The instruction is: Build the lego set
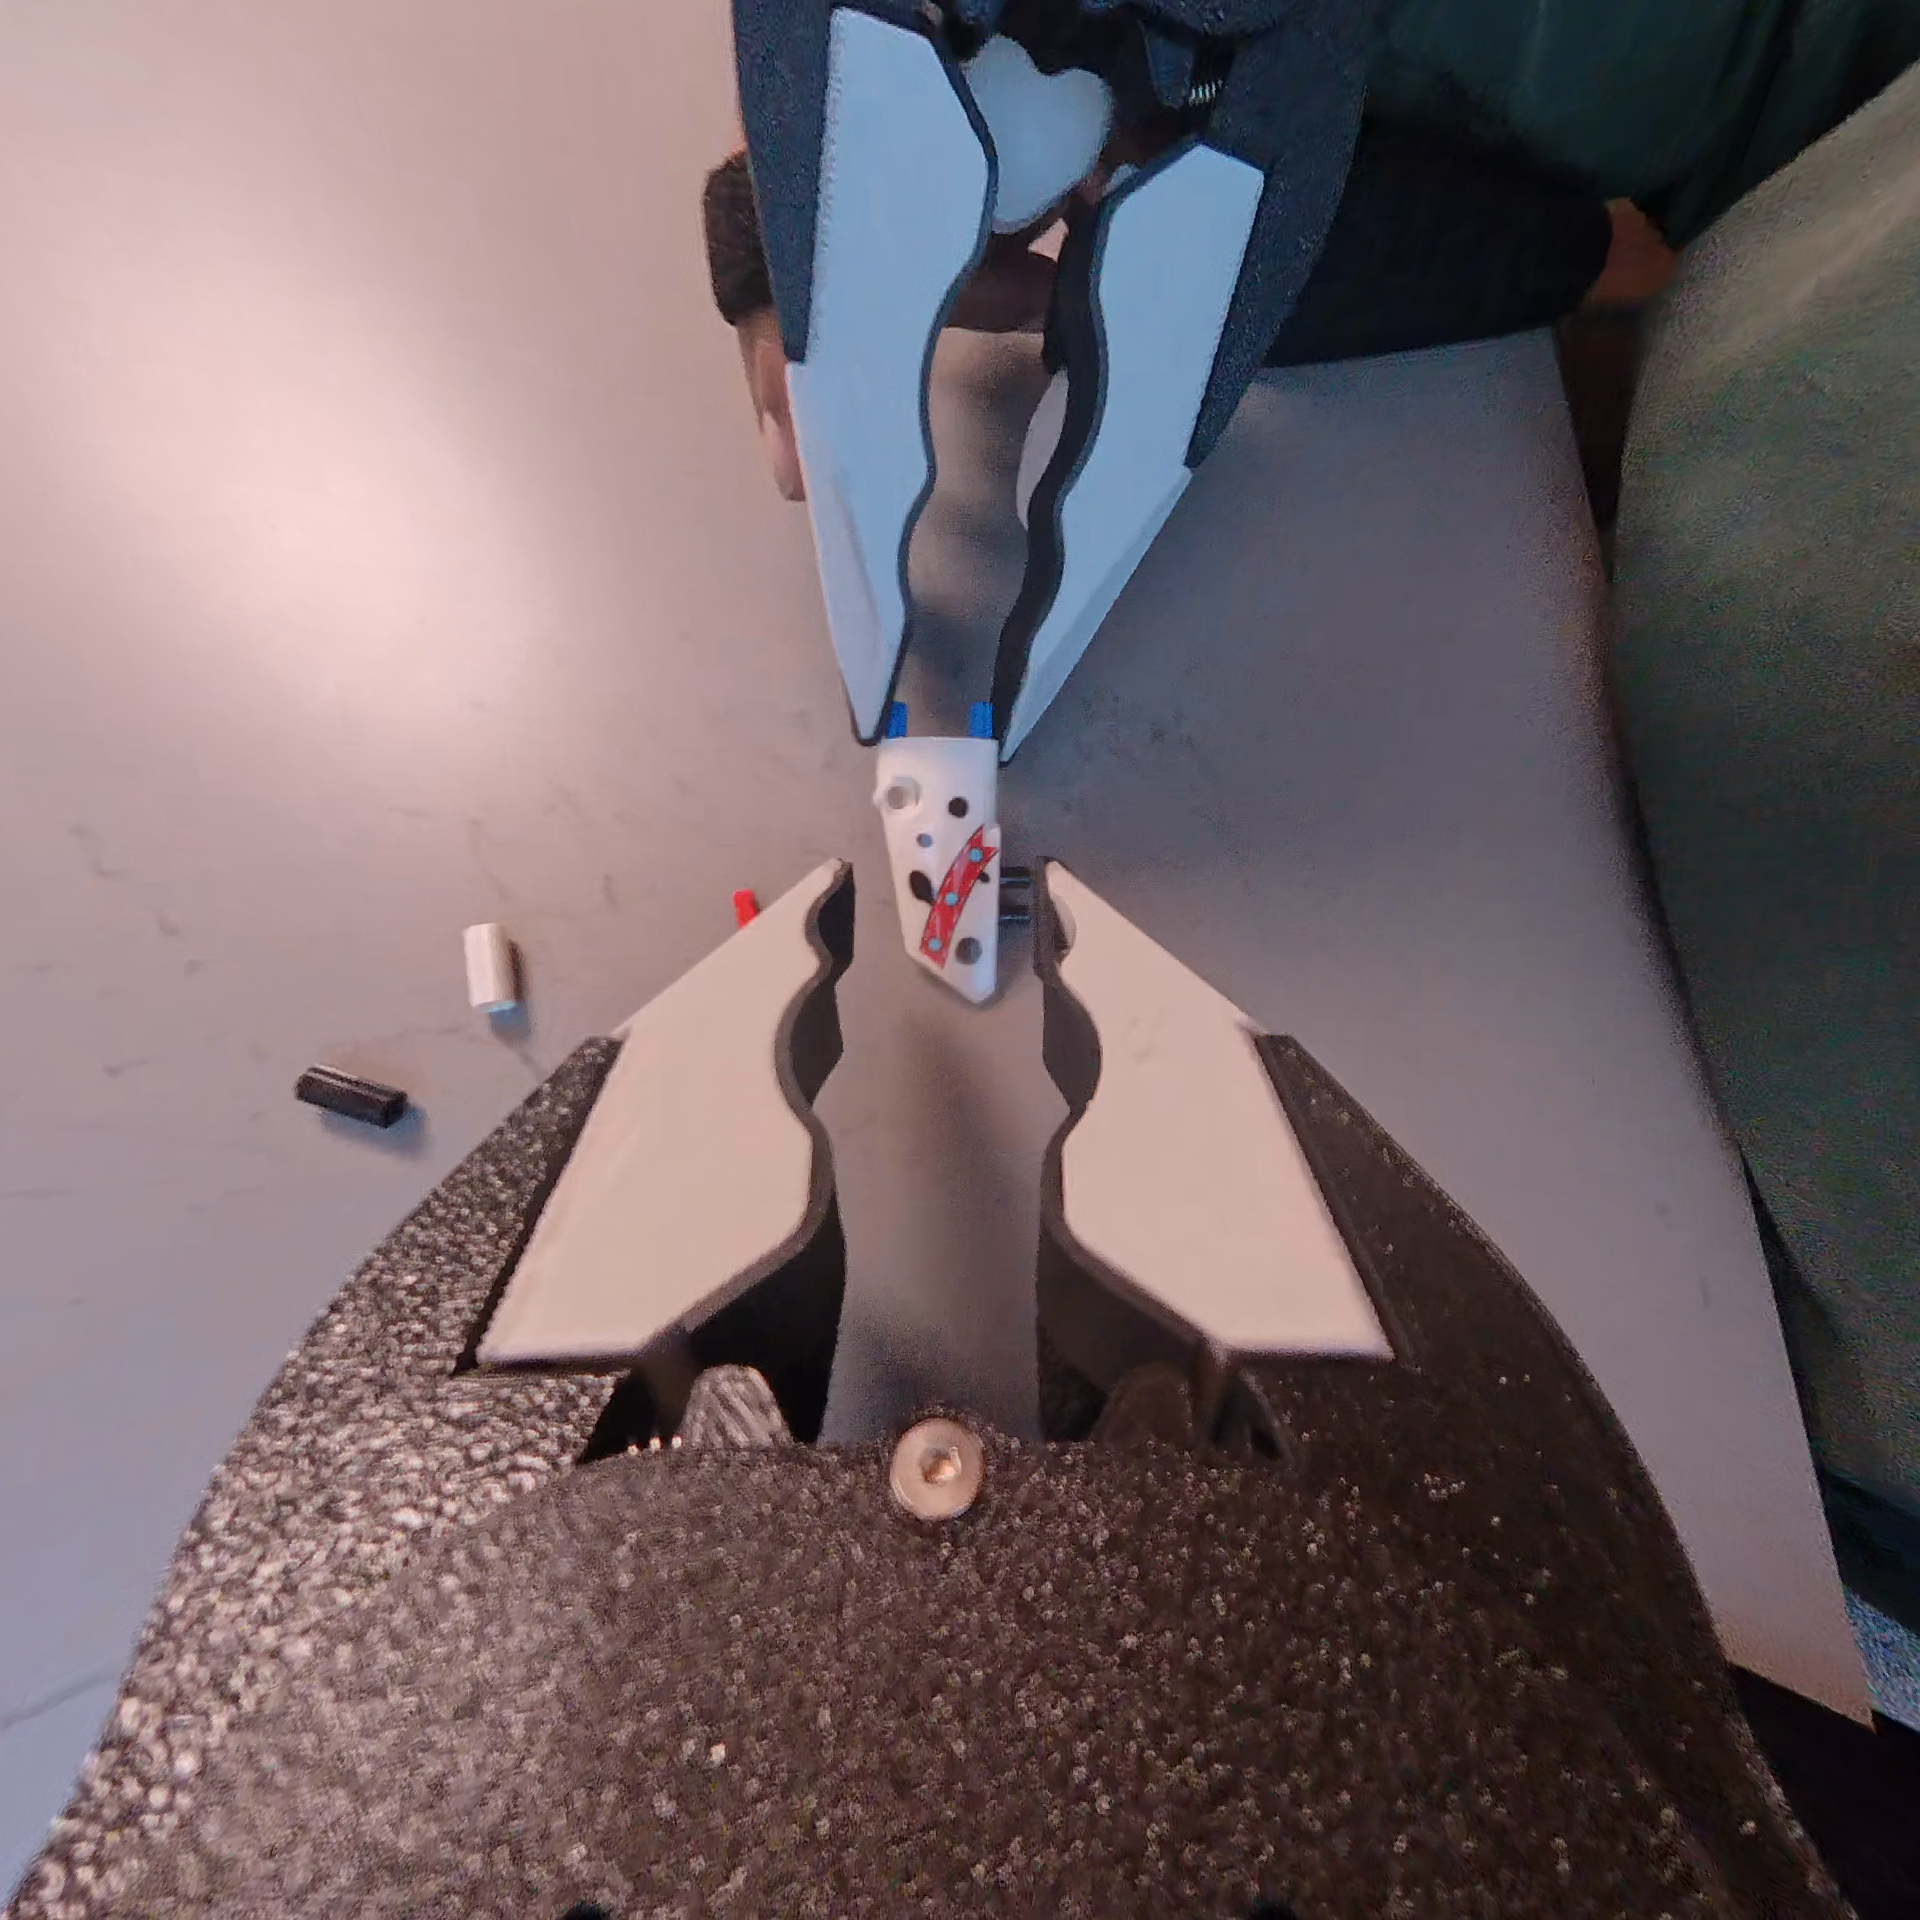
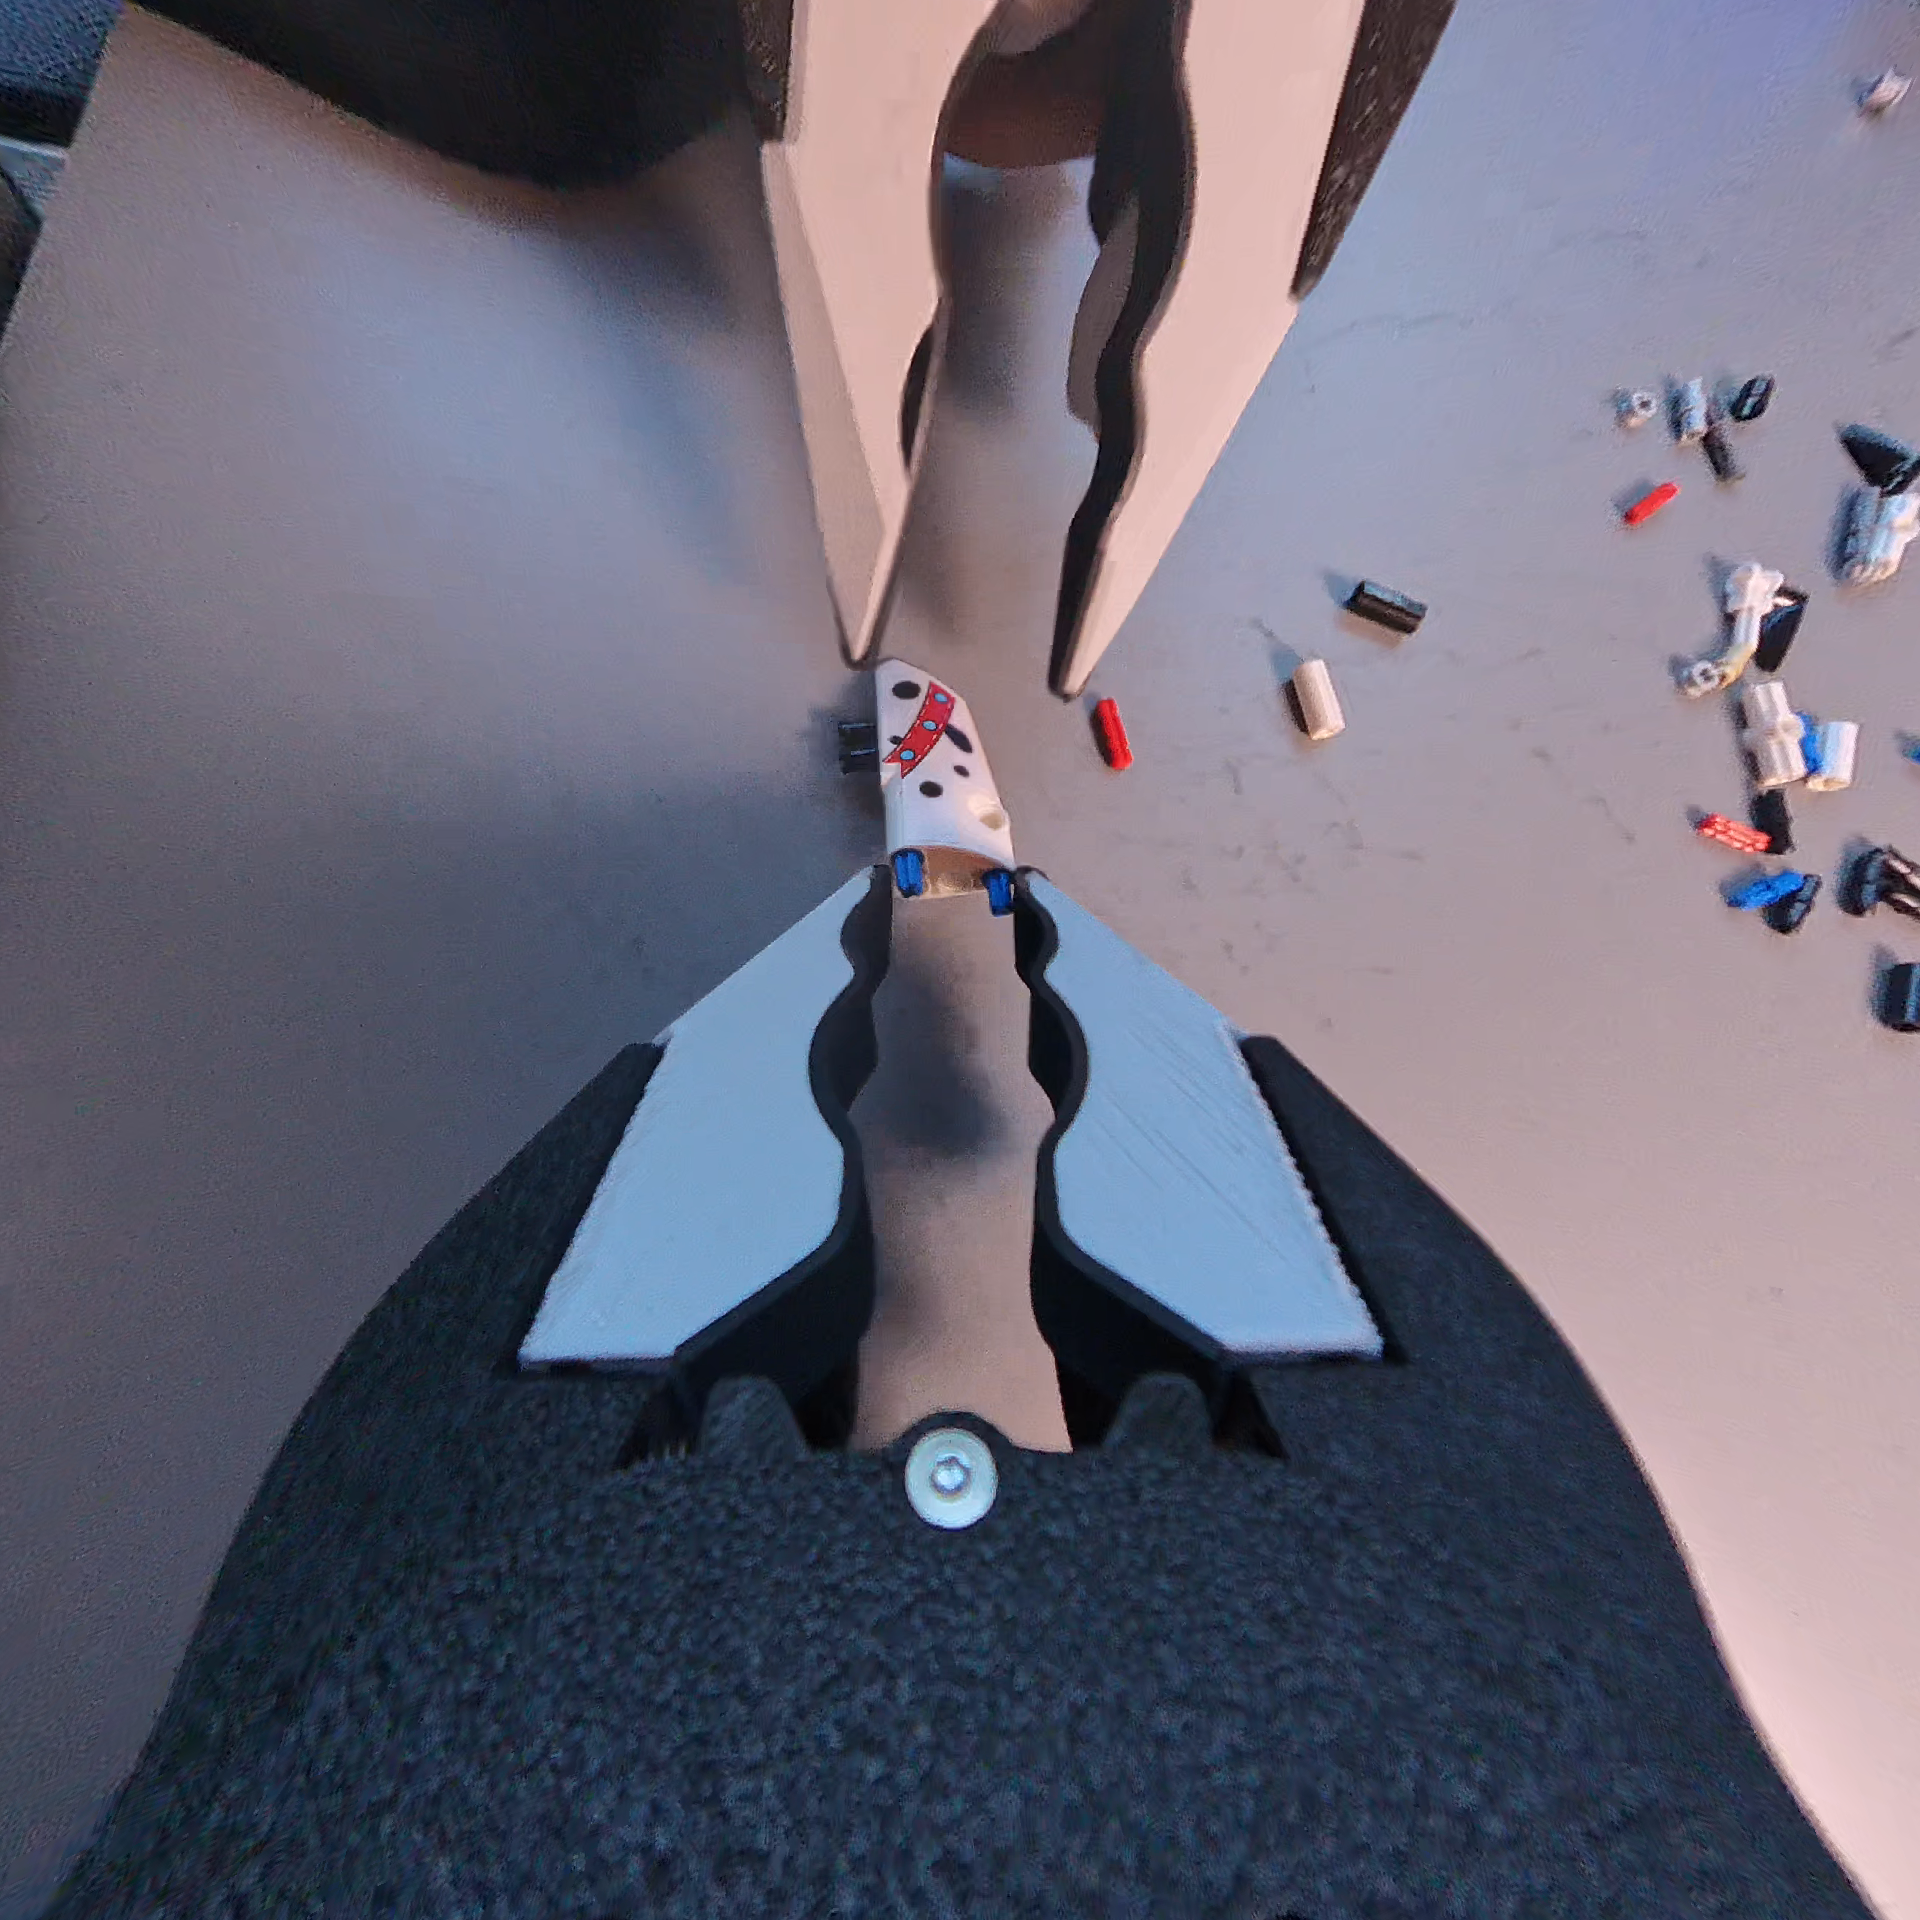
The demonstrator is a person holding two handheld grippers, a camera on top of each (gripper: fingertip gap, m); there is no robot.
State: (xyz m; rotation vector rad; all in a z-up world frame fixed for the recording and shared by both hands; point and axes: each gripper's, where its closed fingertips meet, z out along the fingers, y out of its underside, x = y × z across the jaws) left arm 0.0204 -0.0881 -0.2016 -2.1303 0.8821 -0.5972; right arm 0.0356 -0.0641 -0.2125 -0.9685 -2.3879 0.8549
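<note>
The right gripper (image 2: pixel 951 878) pinches the blue-pinned end of the spotted white lego panel (image 2: pixel 935 764) above the table (image 2: pixel 416 727), while the left gripper (image 1: pixel 948 883) flanks its other end, fingers parted, gripping nothing.

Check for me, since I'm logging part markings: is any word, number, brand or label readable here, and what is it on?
None: no readable text in either view.
The white panel piece held in the right tongs bears only black spots and a red band with blue dots.
The loose pieces show no markings.
</note>
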